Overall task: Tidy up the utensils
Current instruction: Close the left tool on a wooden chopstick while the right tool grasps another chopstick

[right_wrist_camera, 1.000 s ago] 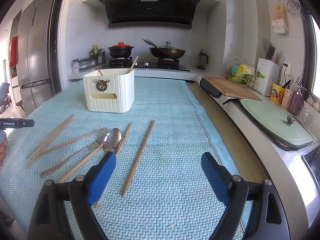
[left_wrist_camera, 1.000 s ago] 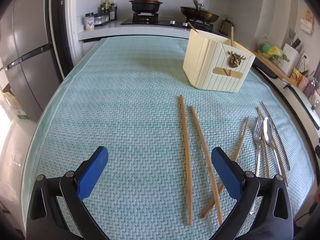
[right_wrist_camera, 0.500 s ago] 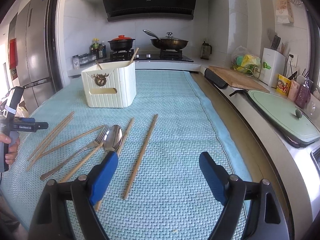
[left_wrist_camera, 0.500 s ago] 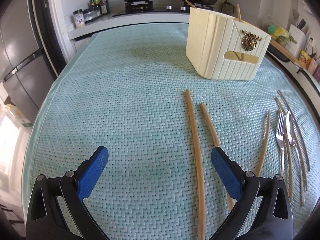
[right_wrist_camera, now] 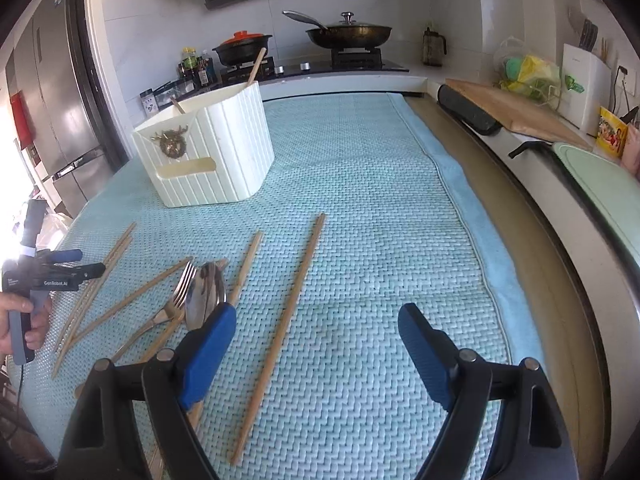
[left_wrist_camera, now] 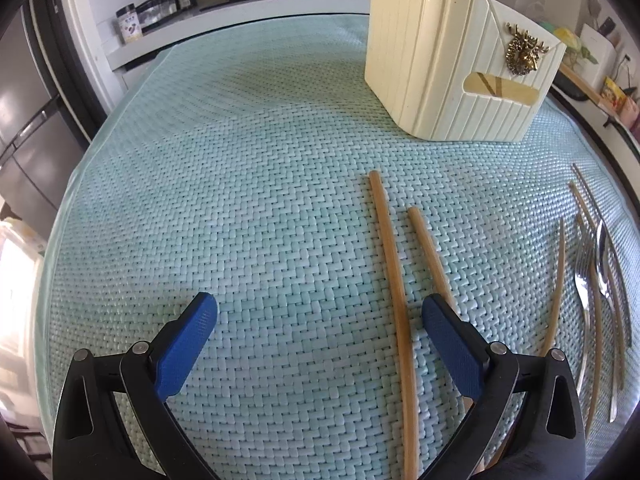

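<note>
A cream ribbed utensil holder (left_wrist_camera: 460,76) with a gold deer emblem stands on the teal woven mat; it also shows in the right wrist view (right_wrist_camera: 208,156) with two sticks in it. My left gripper (left_wrist_camera: 320,316) is open and low over the mat; one wooden chopstick (left_wrist_camera: 394,292) lies between its jaws, and a second chopstick (left_wrist_camera: 426,248) runs under the right finger. A fork (left_wrist_camera: 582,284) and spoon (left_wrist_camera: 602,256) lie further right among more chopsticks. My right gripper (right_wrist_camera: 316,330) is open and empty, with a lone chopstick (right_wrist_camera: 288,320) between its jaws and the spoon (right_wrist_camera: 206,292) by its left finger.
The mat's right edge meets a counter strip (right_wrist_camera: 520,240) with a cutting board (right_wrist_camera: 516,114) and a green lid (right_wrist_camera: 600,184). A stove with a pot (right_wrist_camera: 242,46) and pan (right_wrist_camera: 348,34) is behind. A fridge (right_wrist_camera: 56,120) stands at left.
My left gripper has moved forward and down toward the two chopsticks, so the holder looms larger. My right gripper has moved forward and lower over the lone chopstick.
</note>
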Demonstrator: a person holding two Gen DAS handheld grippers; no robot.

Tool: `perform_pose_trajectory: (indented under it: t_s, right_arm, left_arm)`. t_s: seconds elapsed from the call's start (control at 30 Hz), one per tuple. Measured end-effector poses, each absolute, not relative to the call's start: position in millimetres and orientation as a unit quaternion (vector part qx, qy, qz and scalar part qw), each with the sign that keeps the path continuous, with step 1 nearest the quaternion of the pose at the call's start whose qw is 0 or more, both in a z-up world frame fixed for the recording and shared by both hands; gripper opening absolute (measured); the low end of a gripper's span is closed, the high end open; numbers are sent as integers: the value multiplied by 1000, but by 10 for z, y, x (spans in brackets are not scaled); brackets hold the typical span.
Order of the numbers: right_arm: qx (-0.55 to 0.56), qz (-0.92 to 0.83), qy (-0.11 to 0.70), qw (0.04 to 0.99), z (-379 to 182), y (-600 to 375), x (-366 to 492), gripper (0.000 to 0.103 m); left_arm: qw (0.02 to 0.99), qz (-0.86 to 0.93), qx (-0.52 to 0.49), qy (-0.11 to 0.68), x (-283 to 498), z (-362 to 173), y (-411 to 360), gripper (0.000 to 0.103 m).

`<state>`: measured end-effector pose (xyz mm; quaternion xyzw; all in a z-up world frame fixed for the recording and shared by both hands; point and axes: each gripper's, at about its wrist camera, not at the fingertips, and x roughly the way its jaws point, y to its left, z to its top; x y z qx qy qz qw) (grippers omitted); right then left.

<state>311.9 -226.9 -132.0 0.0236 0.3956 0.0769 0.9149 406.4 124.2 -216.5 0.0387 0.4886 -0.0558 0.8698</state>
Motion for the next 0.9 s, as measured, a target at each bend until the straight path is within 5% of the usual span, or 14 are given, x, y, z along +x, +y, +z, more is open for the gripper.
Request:
perform_pose_trajectory:
  t_s: [0.17, 0.27, 0.5, 0.6, 0.9]
  right_arm:
    - [20, 86, 427, 900, -1445, -2198, 3475, 85]
    - [21, 98, 447, 889, -1505, -2165, 3640, 68]
    - [-6, 112, 481, 870, -1603, -1997, 3932, 56]
    - [-25, 104, 487, 867, -1609, -1897, 4056, 56]
    - [-18, 60, 525, 849, -1549, -1854, 4347, 33]
  left_arm:
    - [861, -61, 38, 503, 4199, -2168, 1221, 101]
    - [858, -68, 39, 508, 4232, -2160, 1193, 97]
    - [851, -85, 51, 515, 4290, -2109, 1023, 84]
    - [845, -93, 56, 523, 4300, -2089, 970, 78]
    - [826, -105, 70, 549, 4450, -1991, 717, 47]
